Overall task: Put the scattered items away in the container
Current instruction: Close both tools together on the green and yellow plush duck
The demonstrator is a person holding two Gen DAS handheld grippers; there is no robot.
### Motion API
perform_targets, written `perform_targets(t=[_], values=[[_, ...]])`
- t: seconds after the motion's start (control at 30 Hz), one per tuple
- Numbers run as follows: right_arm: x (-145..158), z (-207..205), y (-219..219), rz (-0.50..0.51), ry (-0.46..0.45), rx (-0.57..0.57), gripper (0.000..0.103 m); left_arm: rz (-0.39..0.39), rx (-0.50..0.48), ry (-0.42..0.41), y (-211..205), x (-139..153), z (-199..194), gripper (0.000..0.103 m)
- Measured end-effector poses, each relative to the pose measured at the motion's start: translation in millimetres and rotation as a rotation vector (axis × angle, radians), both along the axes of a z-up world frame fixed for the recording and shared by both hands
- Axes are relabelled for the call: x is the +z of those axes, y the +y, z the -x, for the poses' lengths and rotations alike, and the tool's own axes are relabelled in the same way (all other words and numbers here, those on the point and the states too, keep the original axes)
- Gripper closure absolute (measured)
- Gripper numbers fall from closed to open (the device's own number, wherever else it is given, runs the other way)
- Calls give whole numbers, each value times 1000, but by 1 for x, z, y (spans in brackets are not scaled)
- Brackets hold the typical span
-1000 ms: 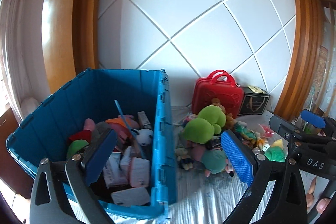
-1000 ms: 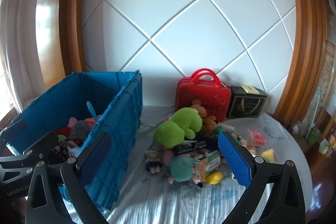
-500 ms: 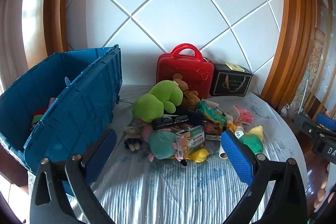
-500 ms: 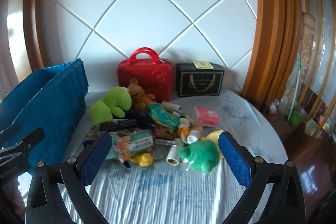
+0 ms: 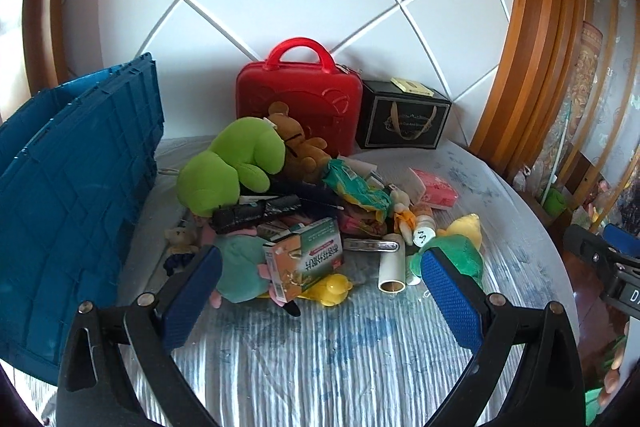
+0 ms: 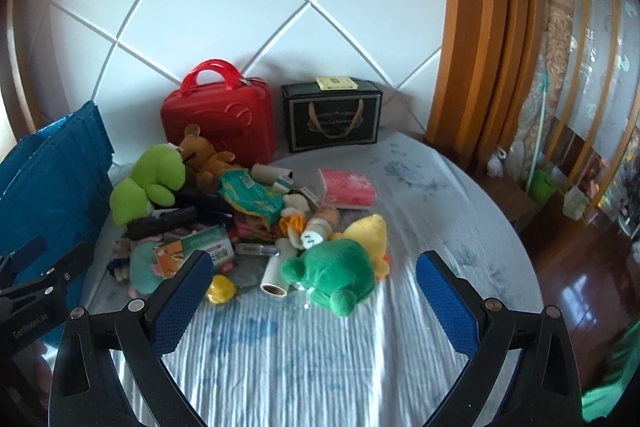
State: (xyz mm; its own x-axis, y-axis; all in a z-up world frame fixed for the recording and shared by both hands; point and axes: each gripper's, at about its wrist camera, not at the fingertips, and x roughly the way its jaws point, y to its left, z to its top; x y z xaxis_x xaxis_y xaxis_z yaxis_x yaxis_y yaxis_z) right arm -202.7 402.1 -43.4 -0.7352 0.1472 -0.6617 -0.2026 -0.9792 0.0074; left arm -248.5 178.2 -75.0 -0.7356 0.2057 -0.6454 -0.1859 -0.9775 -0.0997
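Observation:
A blue crate [image 5: 76, 195] stands at the left; it also shows in the right wrist view [image 6: 52, 187]. A pile of items lies on the table: a lime plush [image 5: 236, 163], a brown bear [image 5: 298, 143], a green-and-orange box [image 5: 306, 263], a white roll [image 5: 392, 267], a dark green plush [image 6: 336, 271], a yellow plush [image 6: 370, 231] and a pink pack [image 6: 346, 189]. My left gripper [image 5: 320, 291] is open and empty in front of the pile. My right gripper [image 6: 312, 295] is open and empty, just before the dark green plush.
A red case [image 5: 300, 99] and a black gift box [image 5: 402, 117] stand against the white quilted wall behind the pile. The table has a striped cover [image 6: 320, 355]. Its round edge drops at the right to a wooden floor [image 6: 580, 287].
Both grippers have swung right, away from the blue crate, and come nearer to the pile. The crate's inside has left view. Both stay open.

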Motion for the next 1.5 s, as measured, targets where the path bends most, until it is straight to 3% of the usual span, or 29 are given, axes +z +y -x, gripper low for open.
perform_targets(t=[0.17,0.33,0.47,0.6,0.73,1.03,1.2,1.5], values=[[-16,16,39,16,-30,-13,0,0,9,-40,36,-21,14,2],[-37,43,88,15,-61,44,0,0,53,-86,93,-47,22,2],[-61,72,137,8,-87,157,0,-16,138,-106,151,-73,27,2],[-93,101,181,24,-160,270,1,-40,202,-180,207,-106,34,2],[-124,123,209,76,-241,353,16,-11,231,-241,247,-137,38,2],[-179,169,204,135,-307,528,16,34,326,-293,272,-193,62,2],[-216,190,193,194,-350,596,16,2,303,-266,271,-203,70,0],[-254,210,191,307,-370,686,10,66,307,-252,283,-221,82,1]])
